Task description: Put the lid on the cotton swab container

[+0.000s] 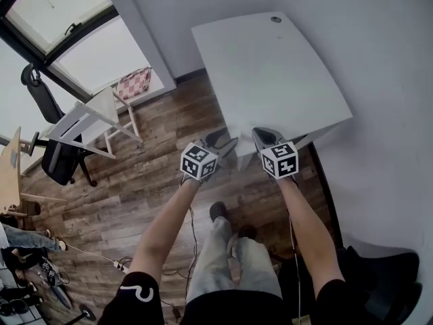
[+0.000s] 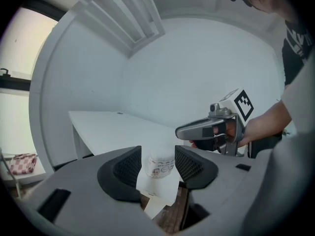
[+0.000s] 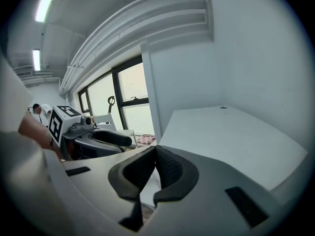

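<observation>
The cotton swab container (image 2: pixel 159 165), a small white tub with a printed label, stands between the pads of my left gripper (image 2: pixel 158 167), which touch both its sides. Its top blends into the white behind it, so I cannot tell whether a lid is on. It sits at the near corner of the white table (image 1: pixel 270 66). In the head view, my left gripper (image 1: pixel 224 142) and right gripper (image 1: pixel 262 135) hover side by side at that corner. My right gripper (image 3: pixel 154 157) is shut pad against pad with nothing between them. It also shows in the left gripper view (image 2: pixel 183 132), close on the right.
The table stands in a corner of white walls. To its left is wooden floor (image 1: pixel 149 168) with a white folding rack (image 1: pixel 91 124), a black office chair (image 1: pixel 54 154) and a pink checked cushion (image 1: pixel 134 82) below the windows. The person's legs (image 1: pixel 223 249) stand beneath the grippers.
</observation>
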The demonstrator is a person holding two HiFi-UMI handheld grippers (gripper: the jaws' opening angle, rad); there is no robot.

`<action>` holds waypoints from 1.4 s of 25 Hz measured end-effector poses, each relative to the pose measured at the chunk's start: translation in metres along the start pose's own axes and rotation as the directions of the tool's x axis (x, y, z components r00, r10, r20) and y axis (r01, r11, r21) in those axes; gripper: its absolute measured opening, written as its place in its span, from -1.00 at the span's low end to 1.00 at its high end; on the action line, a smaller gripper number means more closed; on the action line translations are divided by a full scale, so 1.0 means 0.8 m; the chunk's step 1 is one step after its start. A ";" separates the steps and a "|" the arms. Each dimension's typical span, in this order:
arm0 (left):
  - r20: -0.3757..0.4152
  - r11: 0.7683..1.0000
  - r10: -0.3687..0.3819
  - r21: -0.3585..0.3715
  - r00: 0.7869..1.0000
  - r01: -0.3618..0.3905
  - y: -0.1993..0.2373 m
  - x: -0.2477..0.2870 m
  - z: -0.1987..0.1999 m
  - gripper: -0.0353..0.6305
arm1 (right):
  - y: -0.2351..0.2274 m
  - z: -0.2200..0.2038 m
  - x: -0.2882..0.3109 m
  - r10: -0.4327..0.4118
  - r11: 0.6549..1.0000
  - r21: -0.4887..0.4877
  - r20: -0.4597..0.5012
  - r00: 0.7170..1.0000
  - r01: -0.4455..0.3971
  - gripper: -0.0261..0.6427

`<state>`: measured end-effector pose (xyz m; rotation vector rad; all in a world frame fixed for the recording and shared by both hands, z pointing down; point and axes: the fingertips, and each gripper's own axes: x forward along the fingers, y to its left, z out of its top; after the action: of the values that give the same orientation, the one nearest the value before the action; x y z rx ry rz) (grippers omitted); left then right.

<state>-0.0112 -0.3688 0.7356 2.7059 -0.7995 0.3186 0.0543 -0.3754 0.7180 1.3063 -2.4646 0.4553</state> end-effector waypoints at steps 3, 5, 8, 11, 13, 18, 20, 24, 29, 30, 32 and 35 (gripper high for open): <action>0.025 0.999 0.038 -0.032 0.999 -0.037 -0.002 -0.019 0.029 -0.24 | -0.001 0.025 -0.031 -0.021 0.999 0.038 0.027 0.999 0.020 -0.88; 0.047 0.998 0.051 -0.047 0.998 -0.049 -0.009 -0.031 0.055 -0.33 | 0.001 0.048 -0.054 -0.035 0.998 0.048 0.047 0.998 0.032 -0.88; 0.071 0.998 0.039 -0.055 0.997 -0.035 -0.028 -0.048 0.094 -0.47 | 0.007 0.081 -0.087 -0.051 0.998 0.041 0.063 0.997 0.049 -0.88; 0.090 0.998 0.038 -0.049 0.995 -0.034 -0.046 -0.060 0.126 -0.56 | 0.012 0.106 -0.118 -0.065 0.998 0.032 0.076 0.995 0.063 -0.88; 0.101 0.998 0.040 -0.045 0.994 -0.035 -0.059 -0.068 0.144 -0.64 | 0.014 0.121 -0.138 -0.073 0.997 0.038 0.092 0.993 0.070 -0.88; 0.118 0.999 0.043 -0.034 0.992 -0.039 -0.091 -0.086 0.183 -0.76 | 0.016 0.150 -0.177 -0.091 0.995 0.061 0.118 0.989 0.084 -0.88; 0.130 0.998 0.061 -0.032 0.990 -0.057 -0.103 -0.095 0.194 -0.78 | 0.018 0.156 -0.192 -0.101 0.994 0.057 0.126 0.987 0.094 -0.88; 0.134 0.993 0.119 -0.026 0.984 -0.116 -0.117 -0.113 0.213 -0.81 | 0.026 0.164 -0.211 -0.114 0.993 0.051 0.117 0.987 0.109 -0.88; 0.130 0.984 0.174 0.014 0.976 -0.177 -0.141 -0.128 0.227 -0.82 | 0.039 0.169 -0.235 -0.103 0.994 0.049 0.111 0.988 0.098 -0.88; 0.134 0.982 0.184 0.015 0.974 -0.188 -0.145 -0.131 0.230 -0.82 | 0.040 0.170 -0.240 -0.104 0.994 0.052 0.112 0.988 0.099 -0.88; 0.146 0.979 0.201 0.016 0.969 -0.205 -0.154 -0.133 0.235 -0.82 | 0.038 0.173 -0.249 -0.105 0.993 0.056 0.113 0.988 0.099 -0.88; 0.153 0.974 0.216 0.037 0.964 -0.224 -0.168 -0.139 0.243 -0.82 | 0.041 0.181 -0.262 -0.098 0.994 0.050 0.129 0.987 0.092 -0.88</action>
<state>-0.0032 -0.2738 0.4927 2.7190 -1.1549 0.1903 0.1204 -0.2638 0.4960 1.5092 -2.4963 0.4138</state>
